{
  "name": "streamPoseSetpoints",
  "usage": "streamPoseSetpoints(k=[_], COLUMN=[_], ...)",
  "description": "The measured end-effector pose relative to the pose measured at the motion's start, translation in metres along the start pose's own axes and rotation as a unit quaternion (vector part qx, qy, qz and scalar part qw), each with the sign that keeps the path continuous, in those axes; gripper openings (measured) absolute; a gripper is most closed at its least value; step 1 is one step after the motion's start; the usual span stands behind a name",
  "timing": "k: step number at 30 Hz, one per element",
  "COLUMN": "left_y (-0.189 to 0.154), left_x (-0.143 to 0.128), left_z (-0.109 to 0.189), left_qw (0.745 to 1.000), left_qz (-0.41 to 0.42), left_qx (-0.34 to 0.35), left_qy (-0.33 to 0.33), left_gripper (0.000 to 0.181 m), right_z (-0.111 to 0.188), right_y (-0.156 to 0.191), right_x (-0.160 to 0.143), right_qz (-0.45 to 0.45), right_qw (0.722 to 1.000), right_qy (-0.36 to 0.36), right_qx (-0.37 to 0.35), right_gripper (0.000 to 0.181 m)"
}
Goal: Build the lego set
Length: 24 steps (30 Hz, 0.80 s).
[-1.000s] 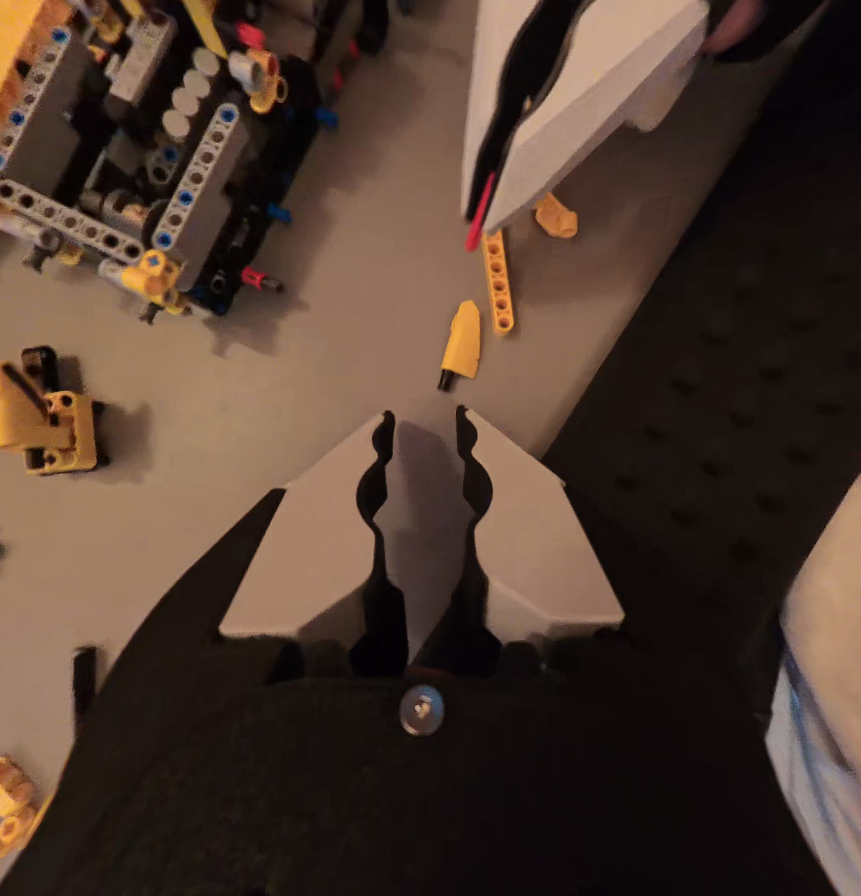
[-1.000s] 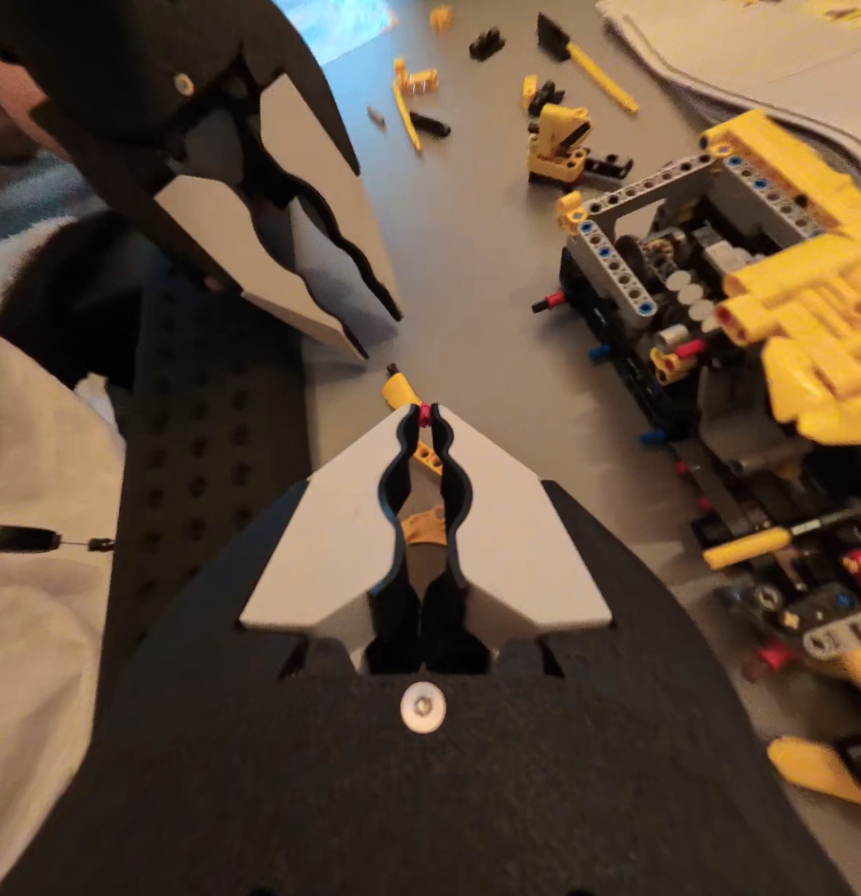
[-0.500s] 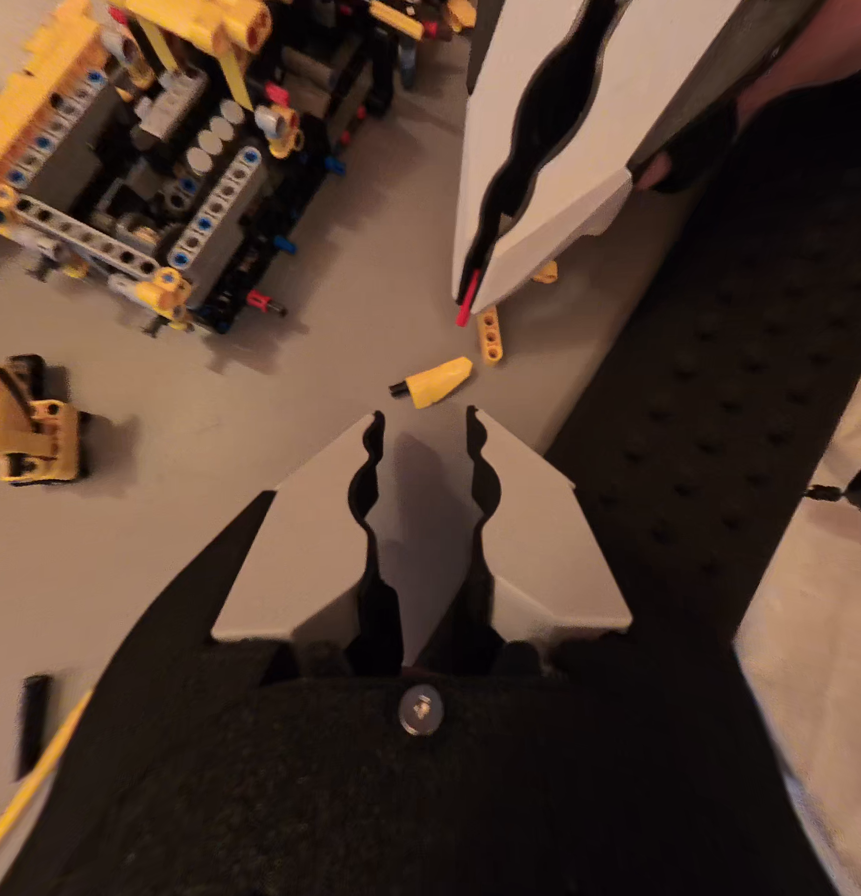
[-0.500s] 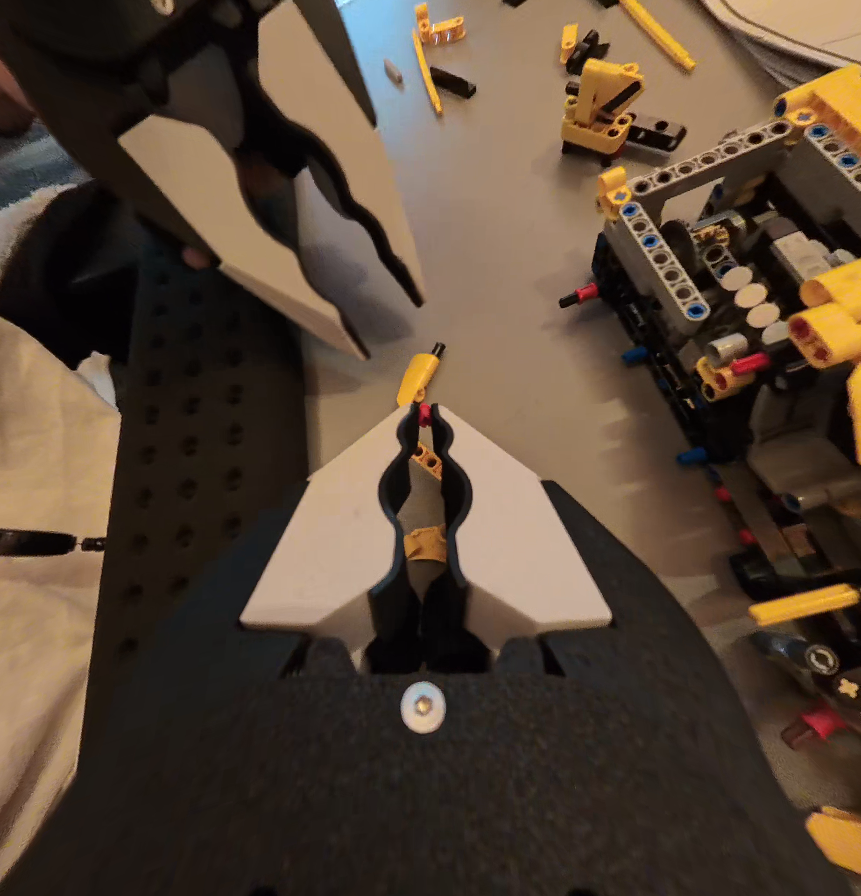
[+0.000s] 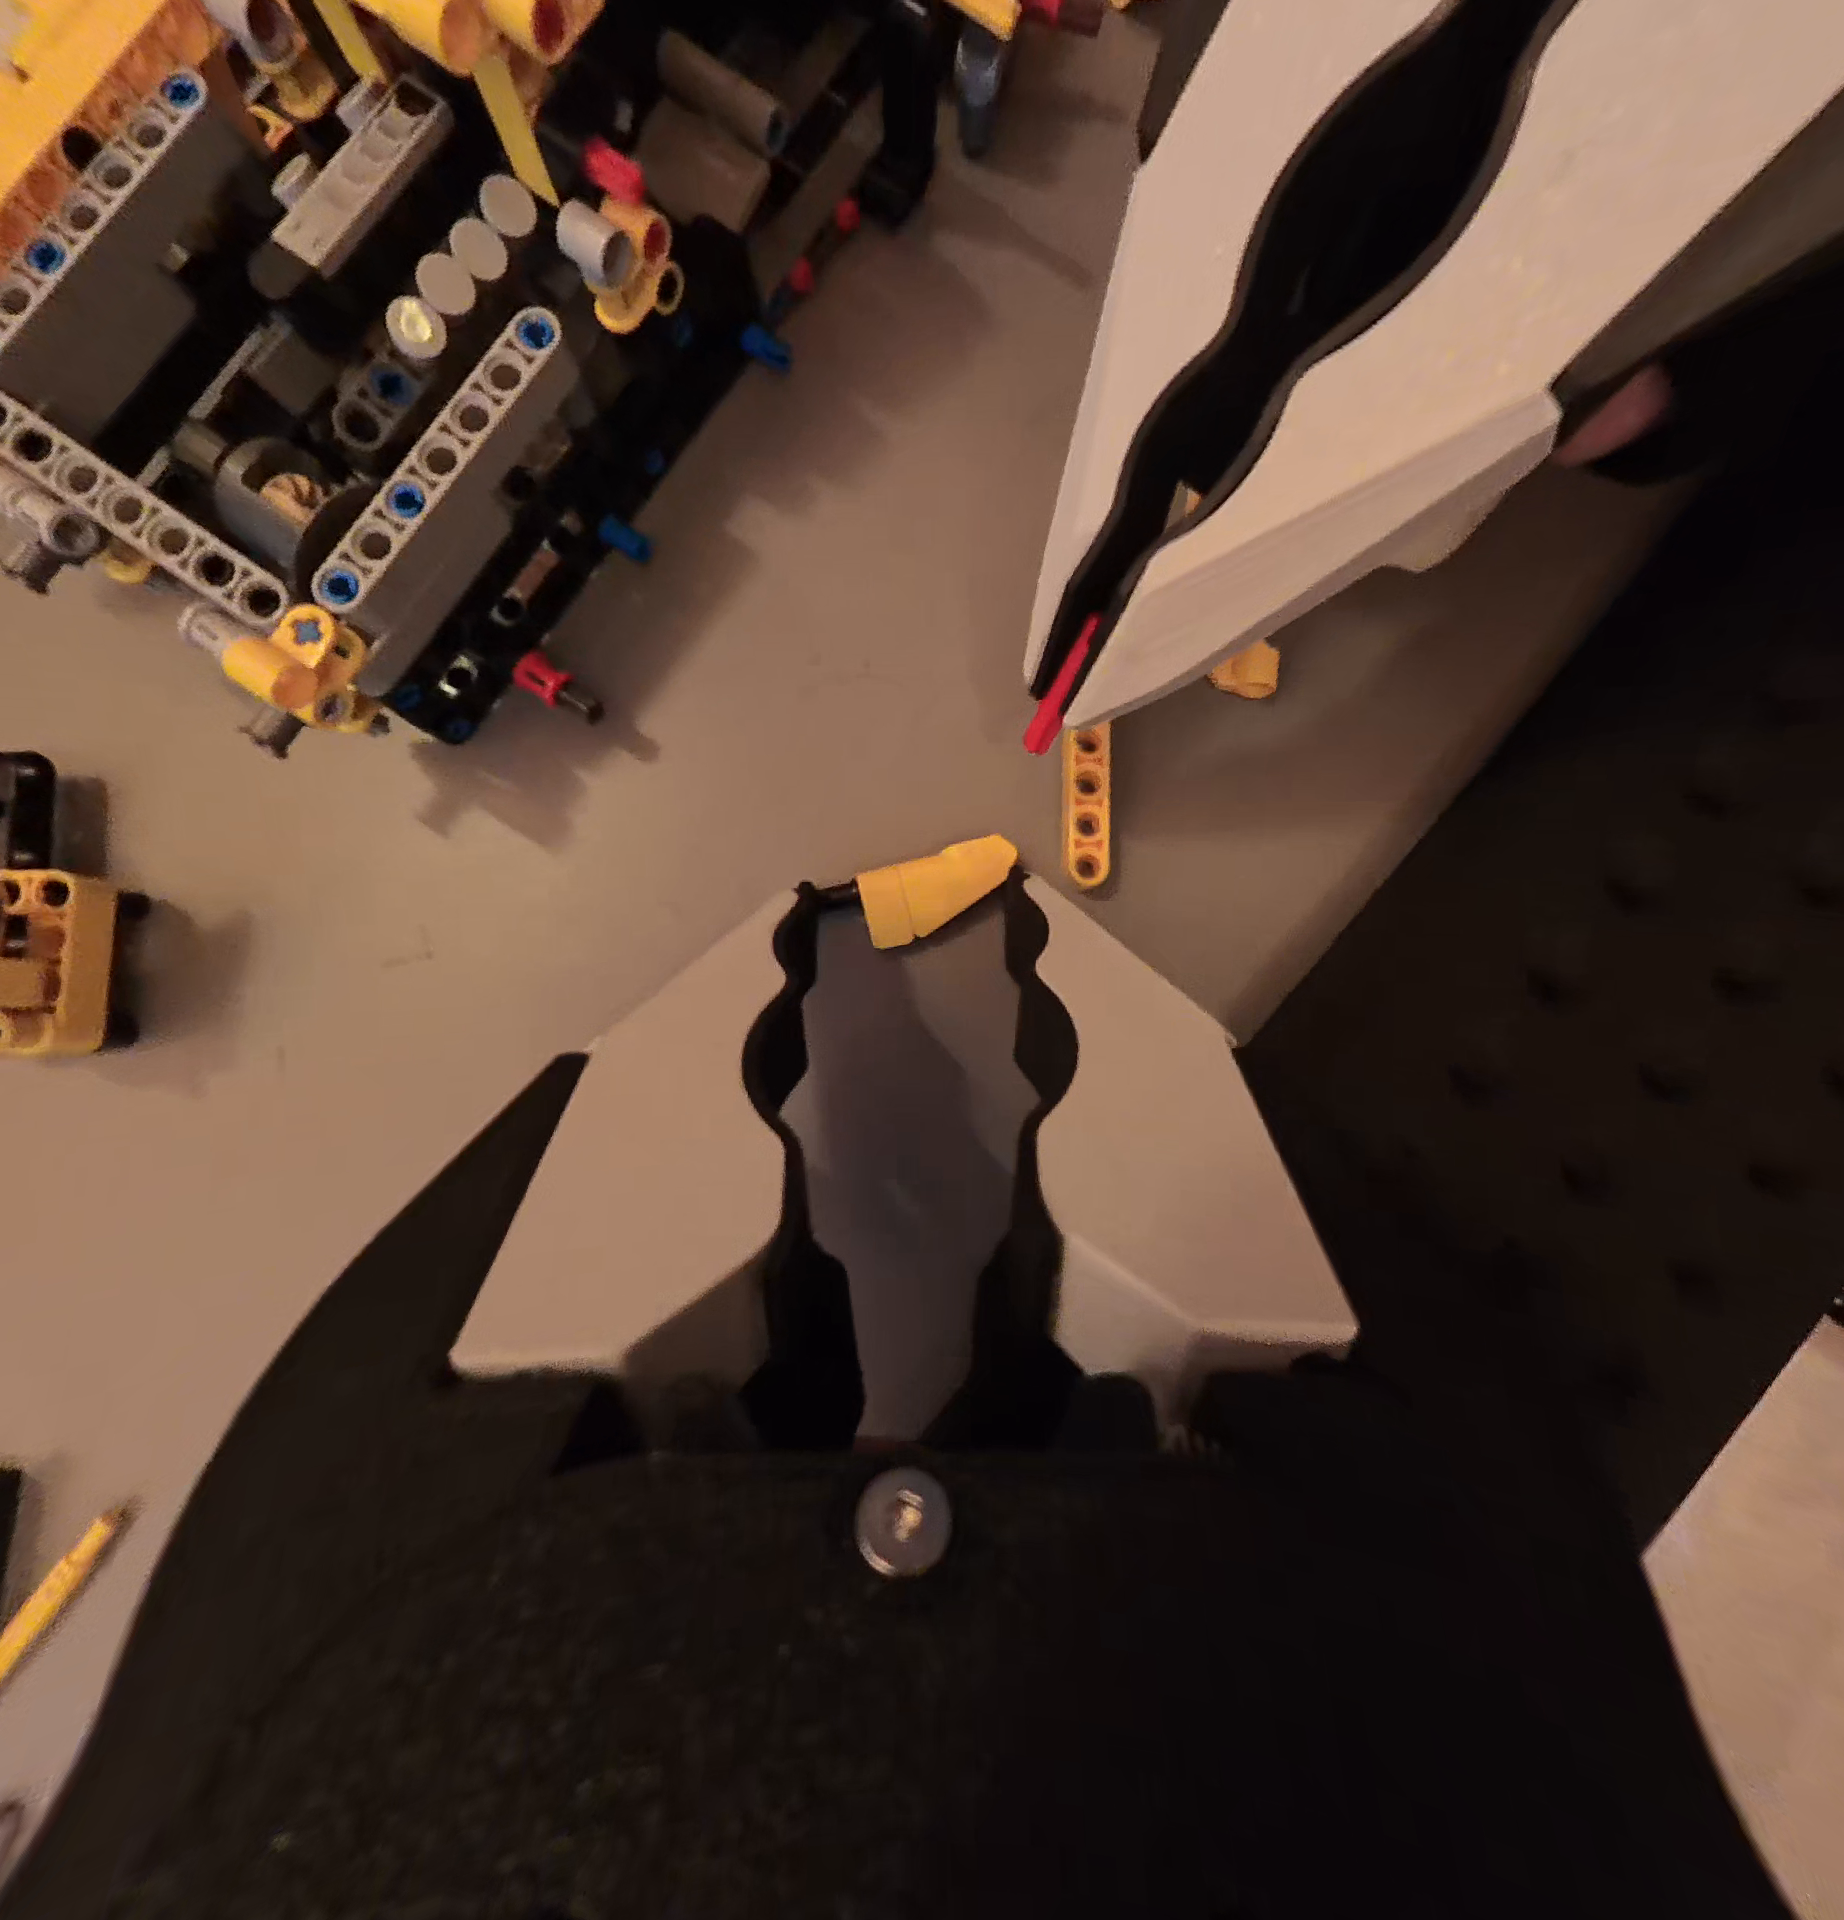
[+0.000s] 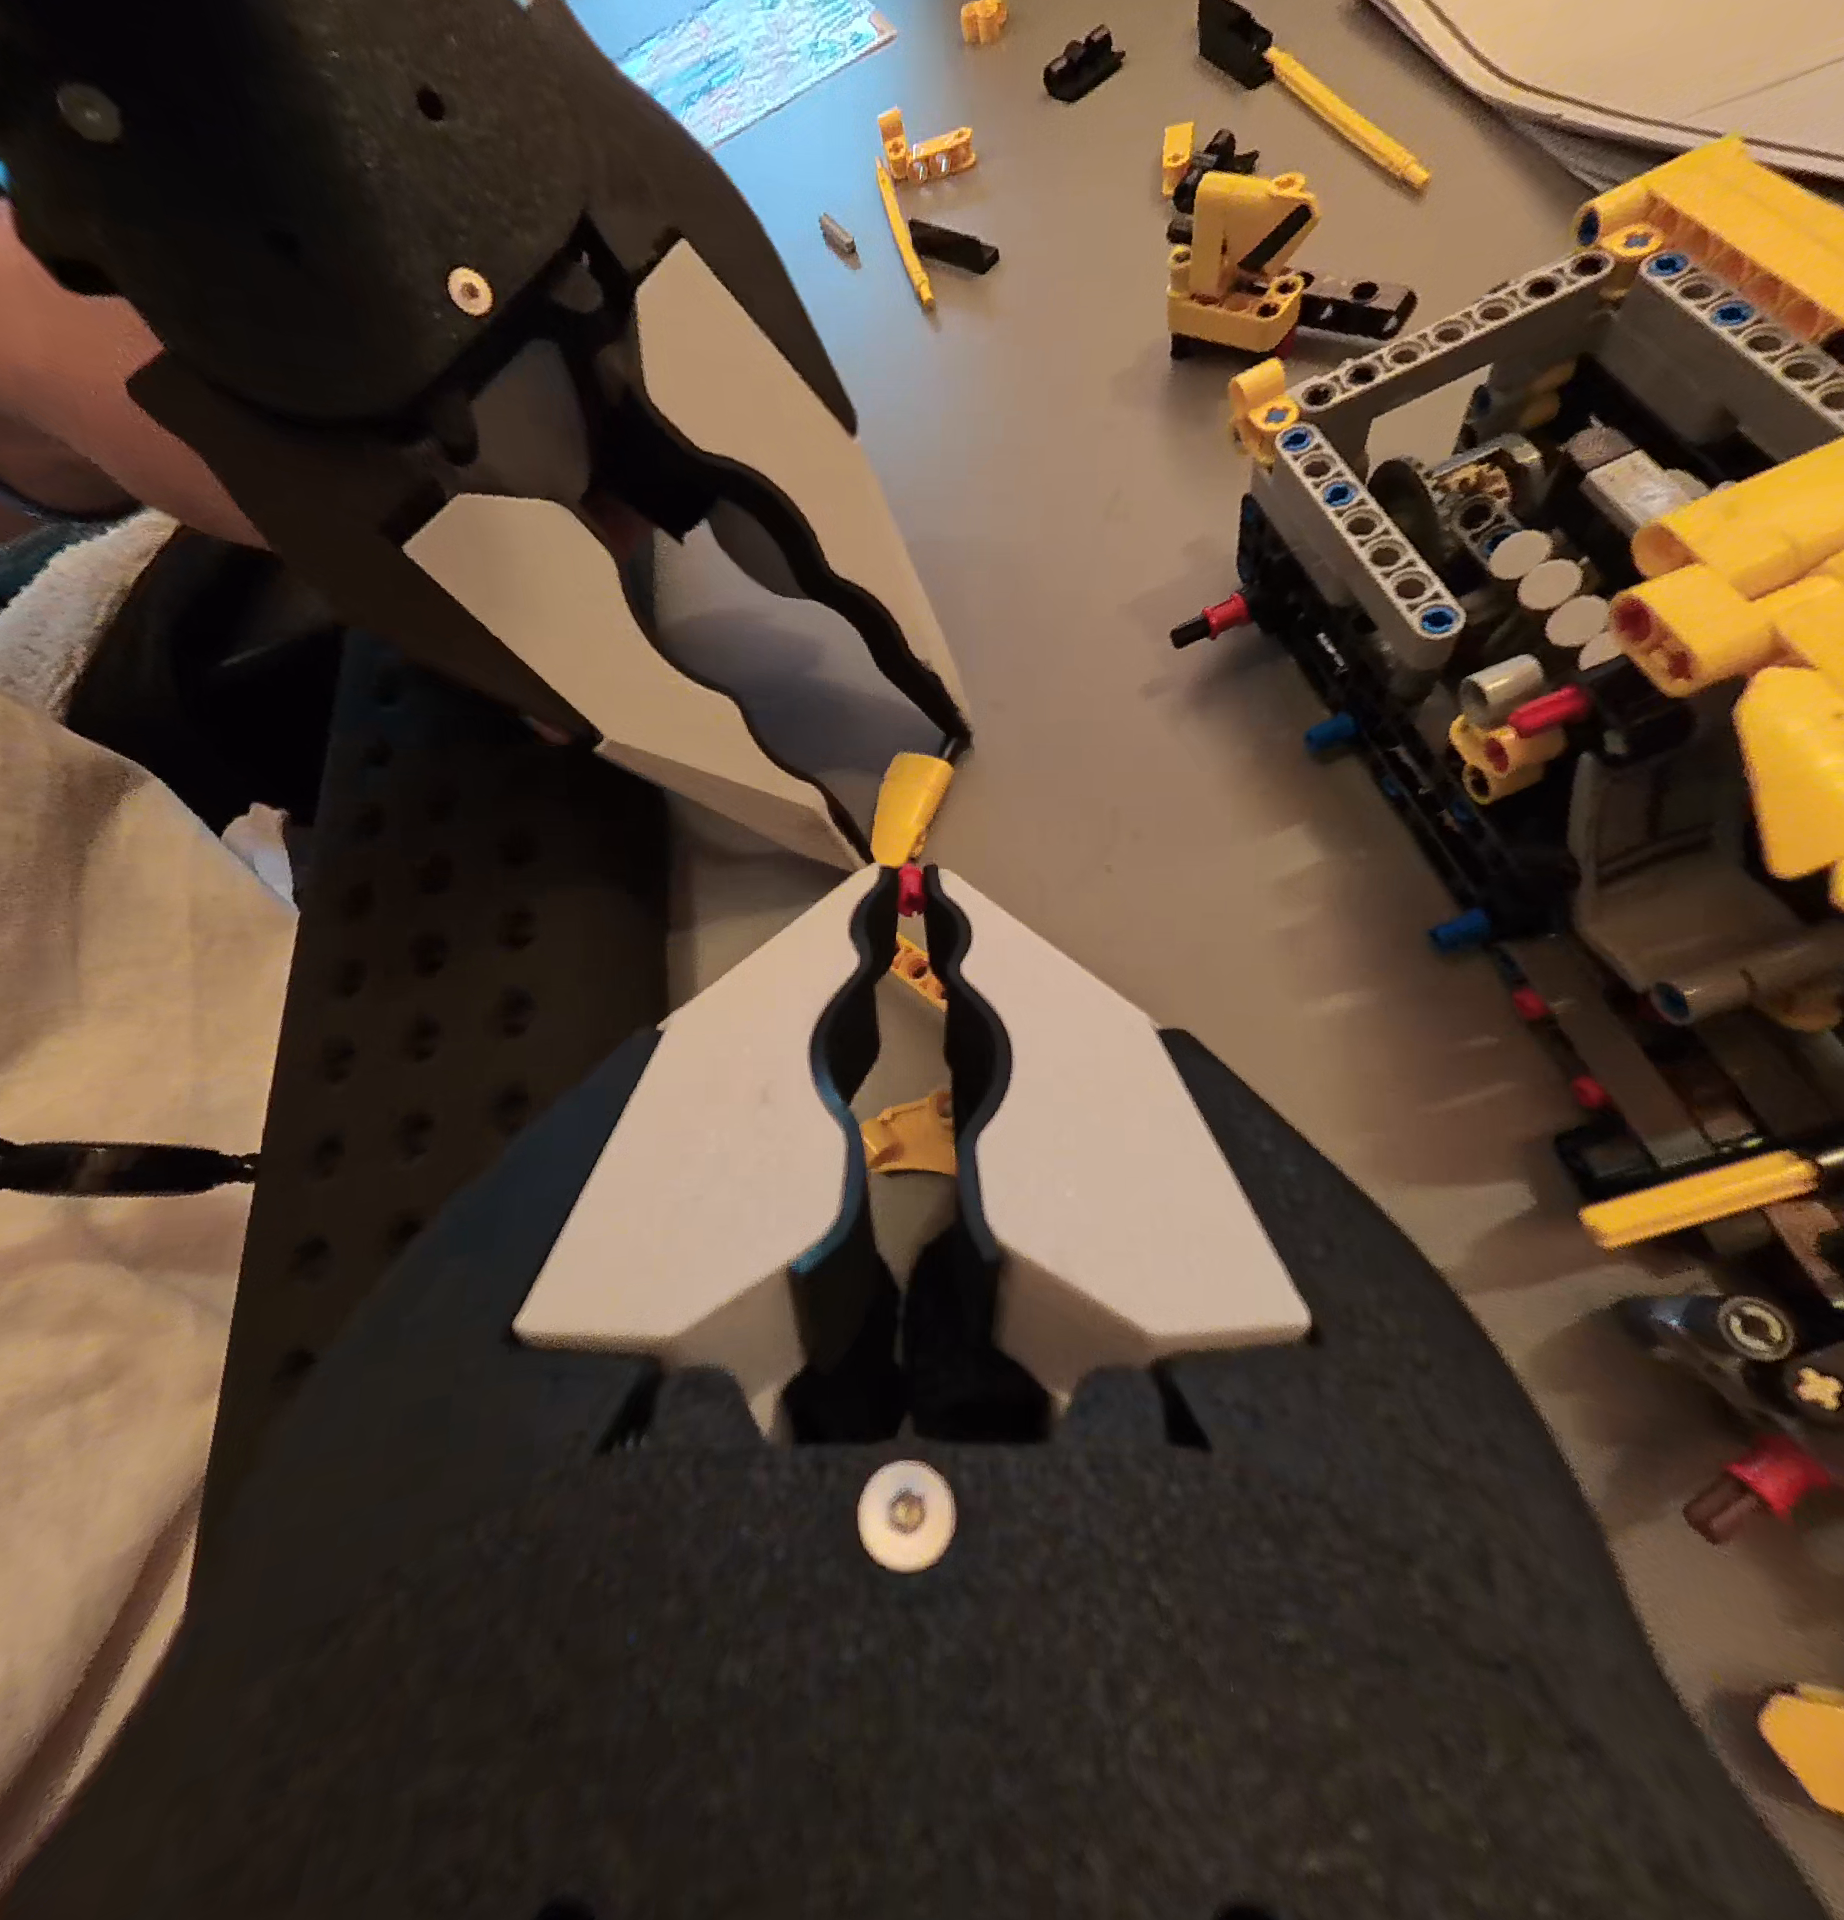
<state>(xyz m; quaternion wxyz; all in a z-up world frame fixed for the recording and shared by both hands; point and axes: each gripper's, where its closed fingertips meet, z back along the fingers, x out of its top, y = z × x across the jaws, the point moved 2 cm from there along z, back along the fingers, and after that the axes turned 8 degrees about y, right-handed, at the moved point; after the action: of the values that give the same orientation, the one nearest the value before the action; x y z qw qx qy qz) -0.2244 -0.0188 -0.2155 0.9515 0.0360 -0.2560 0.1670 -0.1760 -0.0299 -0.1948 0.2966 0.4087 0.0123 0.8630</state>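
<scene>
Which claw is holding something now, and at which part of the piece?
The right claw pinches a small red plastic pin between its tips, one end protruding. The left claw brackets, ungripped, a yellow tapered piece.

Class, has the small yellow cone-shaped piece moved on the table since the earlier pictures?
Yes. The yellow cone piece has turned from pointing along the holed yellow beam to lying crosswise, now between the left gripper's tips.

The left gripper [image 5: 910,899] has advanced until its spread jaws flank the yellow cone piece [image 5: 933,889], which earlier lay clear ahead at twelve o'clock. That piece has turned crosswise, black pin toward nine o'clock. The right gripper [image 6: 905,883], clamping the red pin [image 6: 909,891], now nearly meets the cone's tip.
</scene>
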Motion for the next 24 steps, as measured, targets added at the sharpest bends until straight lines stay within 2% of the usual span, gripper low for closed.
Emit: streamPoseSetpoints(k=[2,4,6,9,11,13,14,17,18,24], left_y=[0.002,0.004,0.0,-0.011,-0.013,-0.01,-0.009,-0.009,-0.008,-0.007], left_x=[0.003,0.01,0.024,0.043,0.049,0.053,0.053,0.054,0.053,0.051], left_z=[0.0,0.003,0.013,0.033,0.039,0.043,0.044,0.05,0.05,0.044], left_qw=[0.999,0.994,0.981,0.945,0.929,0.922,0.921,0.913,0.912,0.918], left_qz=[-0.033,-0.094,-0.154,-0.216,-0.231,-0.234,-0.234,-0.238,-0.238,-0.239], left_qx=[0.001,0.029,0.055,0.09,0.105,0.12,0.119,0.113,0.113,0.103], left_qy=[-0.004,-0.041,-0.108,-0.229,-0.268,-0.283,-0.289,-0.311,-0.314,-0.299], left_gripper=[0.036,0.035,0.035,0.035,0.035,0.033,0.027,0.021,0.008,0.0], right_z=[0.002,0.005,0.011,0.027,0.035,0.041,0.045,0.046,0.044,0.04], right_y=[-0.001,-0.004,-0.006,-0.005,-0.004,-0.004,-0.001,-0.002,-0.002,0.01], right_x=[0.002,0.005,0.009,0.022,0.024,0.026,0.028,0.027,0.026,0.026], right_qz=[-0.011,-0.031,-0.054,-0.08,-0.093,-0.097,-0.096,-0.091,-0.089,-0.083], right_qw=[1.0,0.999,0.997,0.988,0.983,0.979,0.976,0.978,0.979,0.975], right_qy=[-0.011,-0.027,-0.05,-0.111,-0.131,-0.146,-0.155,-0.155,-0.149,-0.14], right_qx=[0.005,0.014,0.026,0.065,0.092,0.106,0.119,0.11,0.108,0.148], right_gripper=[0.004,0.004,0.004,0.003,0.003,0.003,0.003,0.003,0.003,0.003])
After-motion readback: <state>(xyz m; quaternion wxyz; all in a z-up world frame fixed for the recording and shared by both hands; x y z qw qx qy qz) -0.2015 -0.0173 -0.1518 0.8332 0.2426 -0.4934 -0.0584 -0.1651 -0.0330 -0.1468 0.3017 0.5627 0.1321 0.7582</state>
